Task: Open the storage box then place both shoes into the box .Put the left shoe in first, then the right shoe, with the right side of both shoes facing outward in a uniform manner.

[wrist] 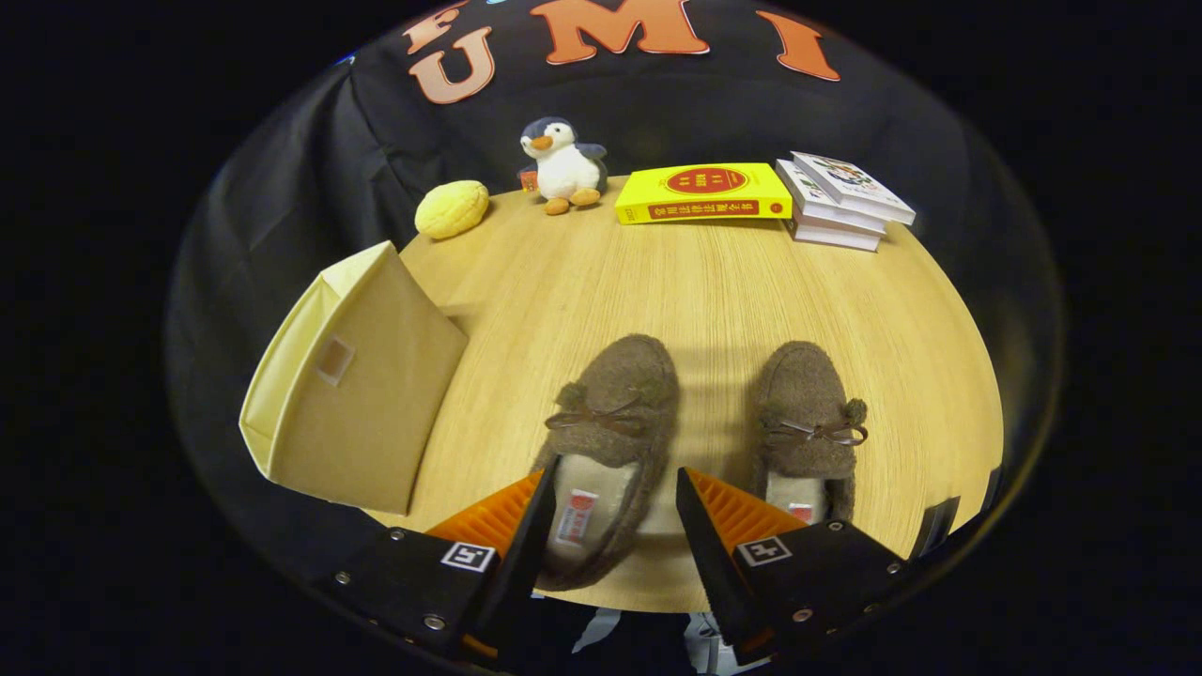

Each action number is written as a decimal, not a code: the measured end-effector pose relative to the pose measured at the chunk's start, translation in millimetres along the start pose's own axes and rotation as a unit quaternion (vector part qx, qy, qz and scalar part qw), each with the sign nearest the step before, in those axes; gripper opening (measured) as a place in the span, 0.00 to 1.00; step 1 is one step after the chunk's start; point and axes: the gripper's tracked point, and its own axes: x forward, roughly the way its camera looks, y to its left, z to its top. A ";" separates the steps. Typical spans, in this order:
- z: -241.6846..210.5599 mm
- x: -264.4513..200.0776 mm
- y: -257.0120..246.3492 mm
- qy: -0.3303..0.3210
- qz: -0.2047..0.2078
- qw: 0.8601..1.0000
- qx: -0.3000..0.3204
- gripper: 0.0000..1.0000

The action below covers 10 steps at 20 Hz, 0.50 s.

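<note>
The tool (615, 502) is hanging spread wide, its fingers straddling the heel of the left shoe (608, 441) without touching it, while the right shoe (809, 427) is lying just beside it. The storage box (352, 380) is standing apart at the table (714, 291) edge, with bare wood stretching beyond the toes.

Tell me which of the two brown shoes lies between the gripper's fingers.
The shoe nearer the storage box, the left shoe: its heel lies between the open gripper fingers. The right shoe lies beside them.

Hand-held gripper (610, 488): ridged wedge fingers, black screwed mounts, square markers.
</note>
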 end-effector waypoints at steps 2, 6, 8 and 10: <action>-6.8 17.6 -8.4 0.011 -0.014 1.000 -0.001 0.74; -6.2 44.4 -16.8 0.019 -0.030 0.998 0.049 0.48; -6.2 53.5 -15.4 0.024 -0.033 0.997 0.059 0.37; -7.4 59.6 -9.6 0.035 -0.033 0.997 0.055 0.25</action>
